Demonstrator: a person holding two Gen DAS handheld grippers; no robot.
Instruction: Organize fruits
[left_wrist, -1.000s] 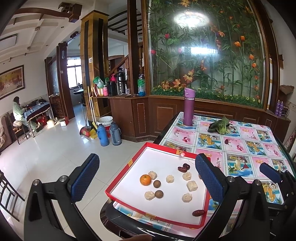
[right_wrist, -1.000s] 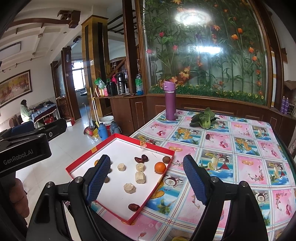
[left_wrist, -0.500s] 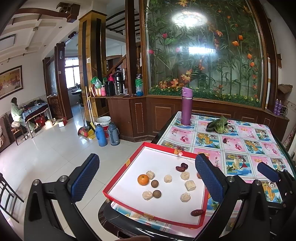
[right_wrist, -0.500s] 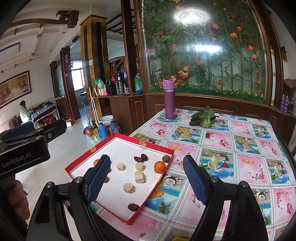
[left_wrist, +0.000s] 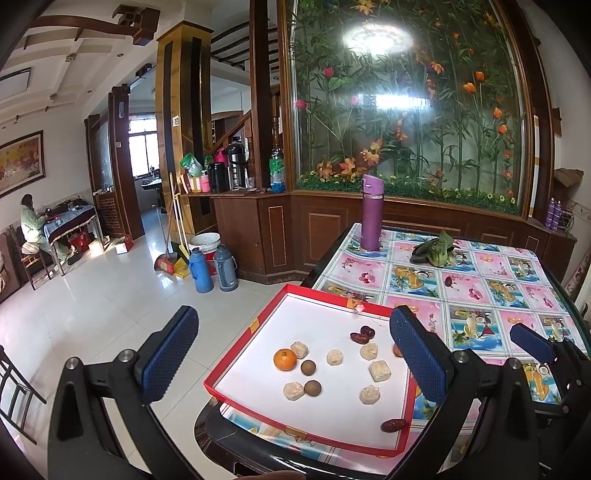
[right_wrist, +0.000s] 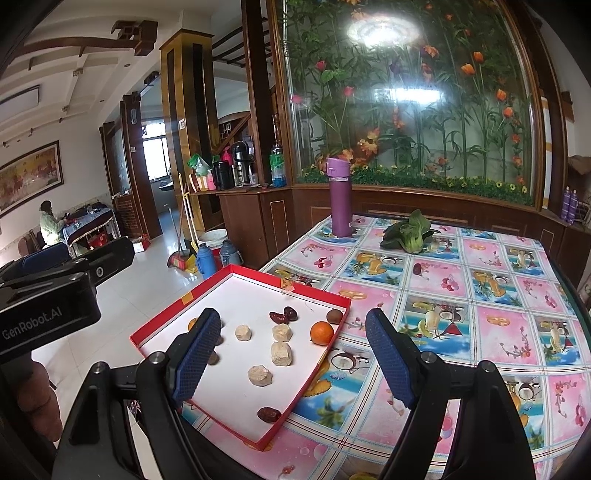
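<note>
A red-rimmed white tray (left_wrist: 226, 360) (right_wrist: 321, 295) sits at the table's near left corner. It holds an orange (left_wrist: 284, 359), two brown round fruits (left_wrist: 308, 367), several beige lumps (left_wrist: 379, 370) and dark red dates (left_wrist: 362, 334). In the right wrist view a second orange (right_wrist: 322, 333) and a brown fruit (right_wrist: 335, 316) lie by the tray's right rim. My left gripper (left_wrist: 293, 314) hovers open before the tray, holding nothing. My right gripper (right_wrist: 291, 314) is also open and empty, a little to the right of the left one.
A purple bottle (left_wrist: 372, 214) (right_wrist: 340, 199) stands at the table's far left. A leafy green vegetable (left_wrist: 436, 251) (right_wrist: 408, 234) and a lone dark date (right_wrist: 417, 268) lie on the patterned tablecloth. Left of the table is tiled floor with two thermos jugs (left_wrist: 212, 269).
The left wrist view has drifted very slightly. Both grippers stay open and the fruits have not moved.
</note>
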